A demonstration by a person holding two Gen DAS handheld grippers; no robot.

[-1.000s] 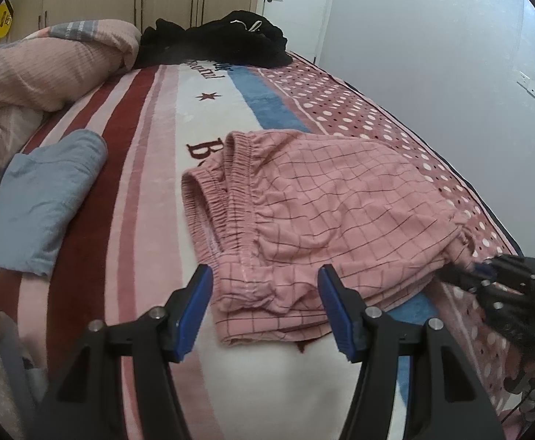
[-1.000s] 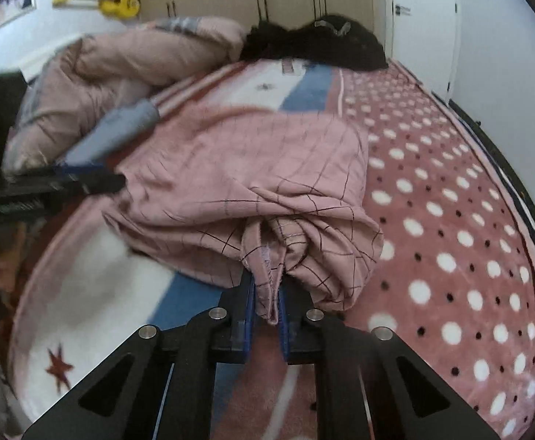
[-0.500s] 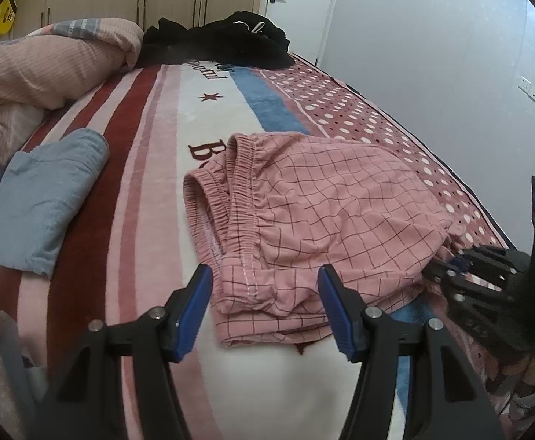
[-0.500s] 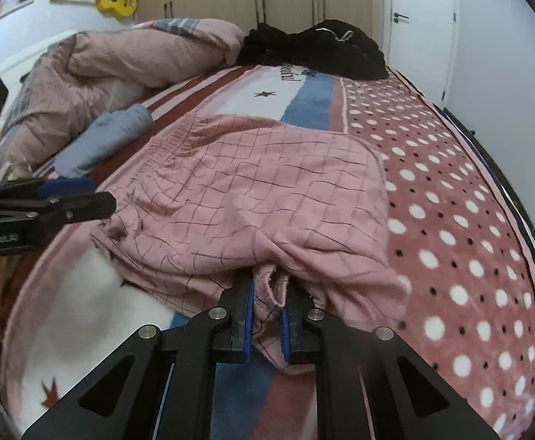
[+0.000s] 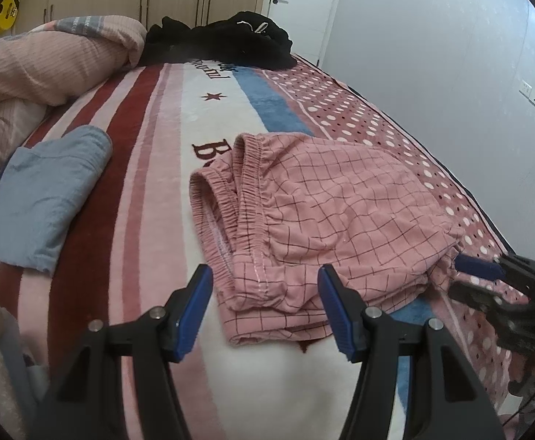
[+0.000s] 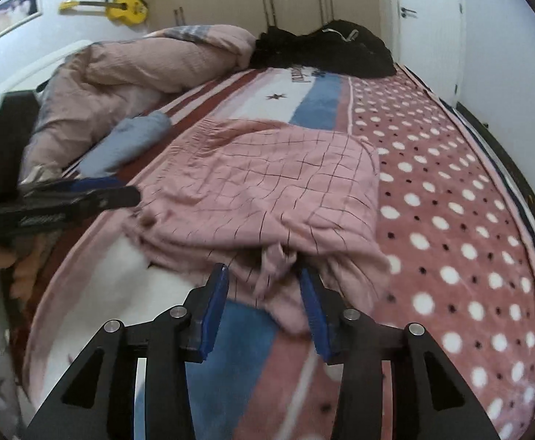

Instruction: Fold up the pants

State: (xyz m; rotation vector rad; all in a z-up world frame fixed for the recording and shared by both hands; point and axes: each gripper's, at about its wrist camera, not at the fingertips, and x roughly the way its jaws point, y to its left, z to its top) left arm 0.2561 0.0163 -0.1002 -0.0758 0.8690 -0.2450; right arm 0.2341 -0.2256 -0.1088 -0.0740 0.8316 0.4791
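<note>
Lying folded on a plush blanket (image 5: 164, 183), the pants (image 5: 333, 212) form a soft, roughly square bundle of pink cotton crossed by thin dark check lines. Their gathered elastic waistband (image 5: 245, 183) puckers in ridges along the edge that faces a folded blue cloth (image 5: 47, 198), and stacked layers show at the near hem. The blanket is fleecy, with dark red and pink stripes, a white band with a small star, a blue stripe and a rose field dotted white and black.

The left gripper (image 5: 263, 311) hovers with its blue ribbed pads well apart over the near corner of the pants, holding nothing. The right gripper (image 6: 263, 308) is opening its jaws; a crumpled bunch of pink fabric sits between the pads, and the pads no longer pinch it. That view is slightly blurred.

A ribbed pink duvet (image 6: 150, 69) is heaped at the far left of the bed, and a rumpled pile of black clothes (image 6: 326, 51) lies at the far end. A yellow guitar (image 6: 120, 7) hangs on the wall.
</note>
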